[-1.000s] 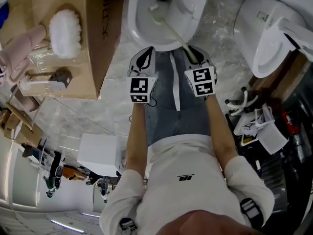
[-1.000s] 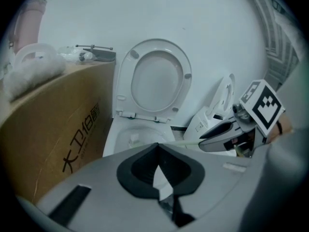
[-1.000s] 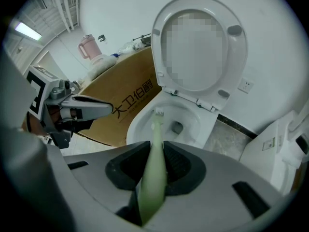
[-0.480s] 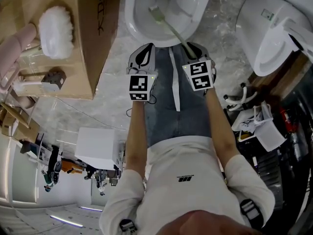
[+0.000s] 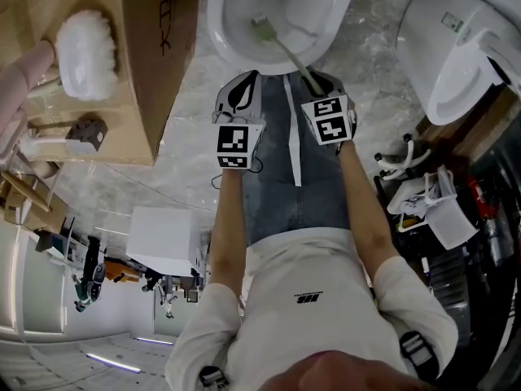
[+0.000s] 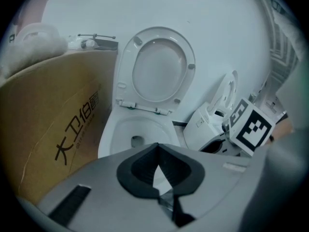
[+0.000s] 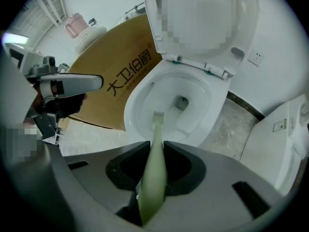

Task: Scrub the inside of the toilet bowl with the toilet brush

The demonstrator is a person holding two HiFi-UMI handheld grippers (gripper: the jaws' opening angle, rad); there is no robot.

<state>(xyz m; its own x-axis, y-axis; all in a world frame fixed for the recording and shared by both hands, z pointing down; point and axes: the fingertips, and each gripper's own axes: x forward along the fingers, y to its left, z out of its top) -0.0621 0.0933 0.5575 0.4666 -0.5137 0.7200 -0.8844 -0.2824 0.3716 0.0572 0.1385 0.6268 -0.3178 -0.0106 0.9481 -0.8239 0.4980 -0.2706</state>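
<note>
Clamped in the right gripper: the pale green toilet brush, with its head ahead of the jaws, down inside the toilet bowl. Pinched together on nothing: the left gripper, just beside the right, short of the bowl's rim.

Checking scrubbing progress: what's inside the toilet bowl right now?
The green toilet brush reaches into the toilet bowl, its head short of the drain opening. Past that opening nothing shows.
</note>
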